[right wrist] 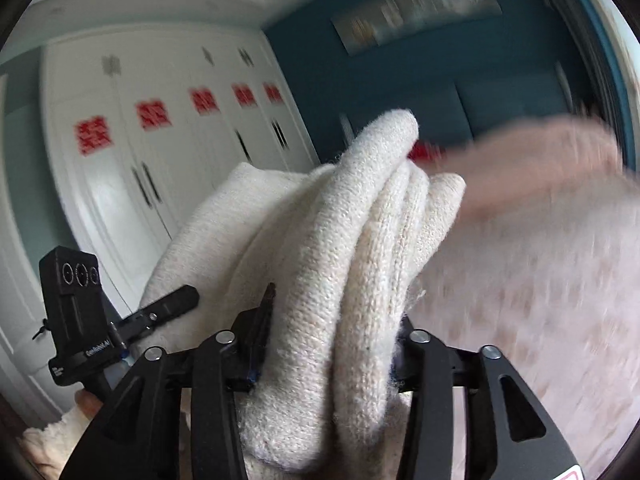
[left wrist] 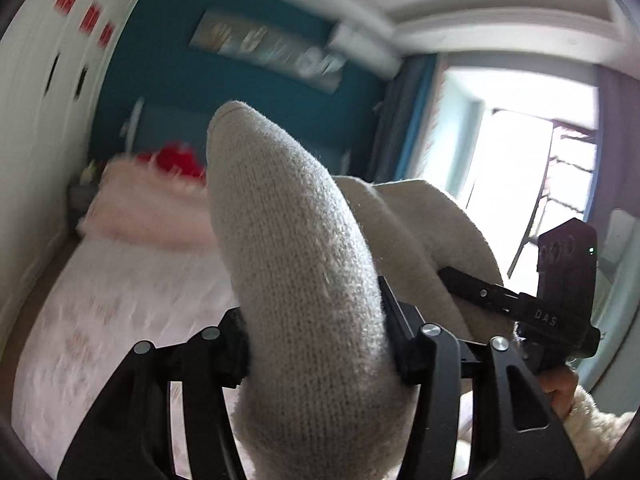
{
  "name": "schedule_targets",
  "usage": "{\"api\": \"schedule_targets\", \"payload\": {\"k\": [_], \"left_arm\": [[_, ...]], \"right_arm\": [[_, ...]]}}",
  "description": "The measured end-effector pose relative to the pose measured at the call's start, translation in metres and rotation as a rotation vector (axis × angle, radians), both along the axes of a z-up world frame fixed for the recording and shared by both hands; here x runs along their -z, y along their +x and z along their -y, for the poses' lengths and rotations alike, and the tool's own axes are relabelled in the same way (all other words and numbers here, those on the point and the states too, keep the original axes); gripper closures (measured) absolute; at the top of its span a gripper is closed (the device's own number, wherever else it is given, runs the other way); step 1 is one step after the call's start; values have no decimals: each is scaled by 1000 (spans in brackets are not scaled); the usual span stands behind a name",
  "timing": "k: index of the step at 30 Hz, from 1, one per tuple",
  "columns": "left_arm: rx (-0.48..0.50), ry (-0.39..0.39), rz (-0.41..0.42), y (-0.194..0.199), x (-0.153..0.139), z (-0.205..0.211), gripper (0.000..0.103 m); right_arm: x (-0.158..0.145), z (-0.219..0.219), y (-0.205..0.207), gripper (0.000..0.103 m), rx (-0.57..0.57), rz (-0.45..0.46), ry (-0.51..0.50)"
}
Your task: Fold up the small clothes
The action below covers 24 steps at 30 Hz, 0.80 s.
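Cream knitted wool fills both my views: the cream knitted garment (left wrist: 304, 264) bunches between the black fingers of my left gripper (left wrist: 320, 344), clamped tight on a thick fold that rises toward the ceiling. My right gripper (right wrist: 332, 352) pinches several stacked folds of the same knit (right wrist: 360, 240); each claw shows in the other's view, close alongside, both lifted above the pale pink patterned bedspread (left wrist: 100, 320). Beyond lies a fluffy pink blanket (left wrist: 152, 208) with something red (left wrist: 176, 160), blurred. Farther back stand a teal wall (left wrist: 168, 64) with a long framed picture (left wrist: 268, 48), white wardrobe doors with red paper cut-outs (right wrist: 160, 140), and a bright window (left wrist: 512, 160).
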<state>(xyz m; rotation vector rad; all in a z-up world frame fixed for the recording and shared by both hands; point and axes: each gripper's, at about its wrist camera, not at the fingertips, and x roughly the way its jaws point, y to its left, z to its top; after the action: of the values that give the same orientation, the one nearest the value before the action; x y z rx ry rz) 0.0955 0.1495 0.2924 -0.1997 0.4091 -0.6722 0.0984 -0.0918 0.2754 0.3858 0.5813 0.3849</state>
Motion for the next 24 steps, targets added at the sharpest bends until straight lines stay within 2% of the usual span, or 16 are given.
{"api": "schedule_targets", "payload": {"k": [2,4,5,6,8,10,12,14,15,17,19,20,21,22,24], "left_arm": [[-20,21,-106,25,51,-10,48],[-35,47,-275,50,130,-19,46],[-42,64,-342,56,160,-23,46],[-70,108,-451,62,206,-27,46],[-128,152,-587,57,265,-41,49],[-141,93,-588,41,275,-56,48],[-153,25,-571,32,271,-68,39],[-178,-27,-574,33,270,-73,24],[-184,-56,-591,37,271,-72,22],[-187,-68,-627,50,279,-61,21],[-193,-41,-674,63,296,-52,21],[-184,-39,-702,64,304,-47,21],[-181,-40,-758,70,319,-42,24],[-173,-59,-806,73,332,-39,36],[-195,-79,-797,72,336,-39,46]], "right_arm": [[79,-4,16,55,10,-172,-3],[154,-5,19,55,31,-359,-42],[191,-2,12,56,68,-457,-57],[209,1,3,56,88,-489,-49],[221,11,-14,56,101,-489,-17],[221,17,-18,53,116,-478,-10],[223,22,-9,43,126,-489,23],[238,22,1,24,125,-523,21],[250,24,8,24,122,-548,18],[273,29,19,24,120,-594,47],[293,34,26,24,115,-632,156],[296,36,30,37,125,-620,198],[295,34,34,56,102,-618,219],[290,32,38,67,101,-620,206],[253,15,48,72,57,-522,74]]}}
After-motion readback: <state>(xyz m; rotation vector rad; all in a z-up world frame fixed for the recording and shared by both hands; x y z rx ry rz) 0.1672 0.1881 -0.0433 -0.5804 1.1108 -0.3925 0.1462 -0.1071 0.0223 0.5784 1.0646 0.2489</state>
